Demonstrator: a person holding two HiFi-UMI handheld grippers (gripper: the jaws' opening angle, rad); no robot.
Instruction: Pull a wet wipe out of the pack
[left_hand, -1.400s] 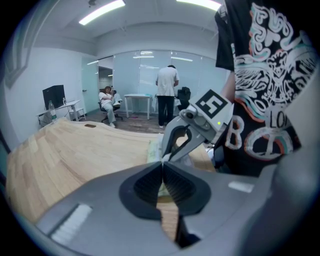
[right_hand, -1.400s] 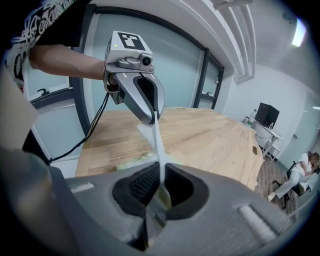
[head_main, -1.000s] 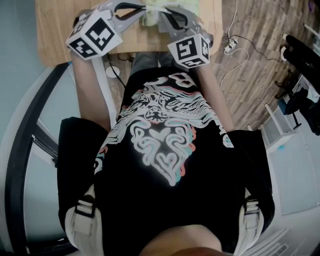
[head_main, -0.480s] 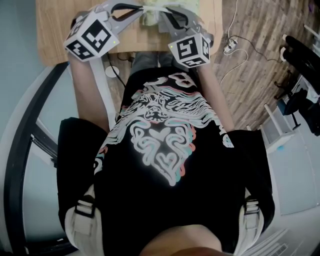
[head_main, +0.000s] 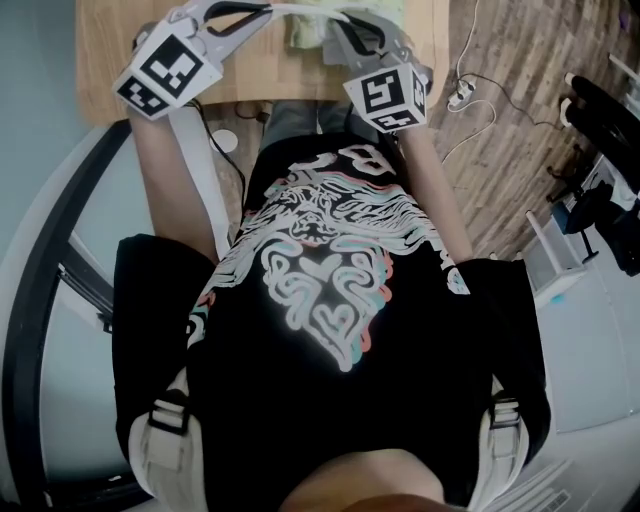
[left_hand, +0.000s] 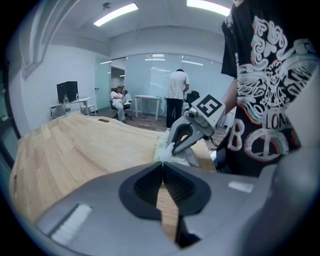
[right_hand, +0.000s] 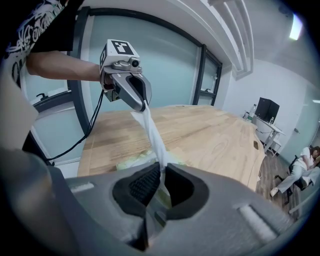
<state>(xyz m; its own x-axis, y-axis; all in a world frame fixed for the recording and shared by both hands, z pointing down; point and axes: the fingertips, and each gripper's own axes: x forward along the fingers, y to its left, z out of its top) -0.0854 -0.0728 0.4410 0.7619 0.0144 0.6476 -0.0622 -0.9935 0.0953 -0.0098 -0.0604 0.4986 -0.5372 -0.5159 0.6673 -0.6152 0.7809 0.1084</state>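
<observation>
A white wet wipe (right_hand: 152, 132) hangs taut between my two grippers above the wooden table (head_main: 110, 60). My left gripper (right_hand: 144, 104) is shut on the wipe's upper end; in its own view the jaws (left_hand: 161, 165) meet with no gap. The yellow-green pack (head_main: 308, 32) lies near the table's front edge, under my right gripper (head_main: 337, 16). My right gripper (right_hand: 161, 174) is shut at the pack's top, just where the wipe comes out. The pack (right_hand: 131, 161) shows beside and beneath its pads. From the left gripper view, the right gripper (left_hand: 172, 148) pins the pack (left_hand: 161, 150).
The table's front edge runs just before the person's body. Cables (head_main: 462, 92) lie on the wood floor to the right, and white shelving (head_main: 560, 255) stands further right. Beyond the table are a desk with a monitor (left_hand: 66, 92) and people (left_hand: 176, 95).
My left gripper has moved left, away from the right one, and the wipe has been drawn out longer between them. The right gripper has stayed on the pack.
</observation>
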